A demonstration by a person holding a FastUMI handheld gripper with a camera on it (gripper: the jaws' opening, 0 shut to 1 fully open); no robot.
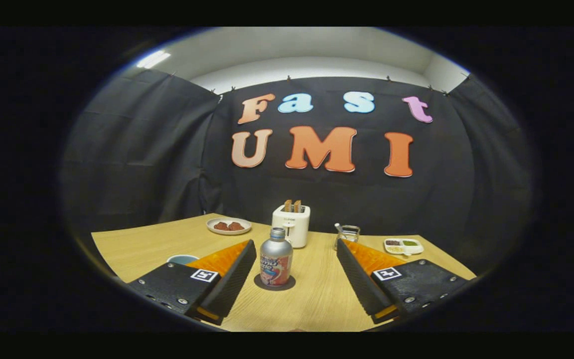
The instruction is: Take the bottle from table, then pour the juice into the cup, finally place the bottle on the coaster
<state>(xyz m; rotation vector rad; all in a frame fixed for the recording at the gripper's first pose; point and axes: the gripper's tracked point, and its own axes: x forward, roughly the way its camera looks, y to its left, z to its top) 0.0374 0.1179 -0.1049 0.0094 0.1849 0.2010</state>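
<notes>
The tool gapes wide, empty, the bottle upright on its coaster between its fingers.

No wording legible on anything on the table; only coded markers and blurred print.

Printed wrap in red, white and blue on the silver metal bottle, standing on a dark round coaster, with lettering too blurred to make out. Small dark mark on the front of the white two-slot toaster farther back, too tiny to read. Square black-and-white coded tags, one on the left finger and one on the right finger of the gripper, patterns rather than letters. Fingers spread wide apart, touching nothing, with the bottle between them near the left one.
</notes>
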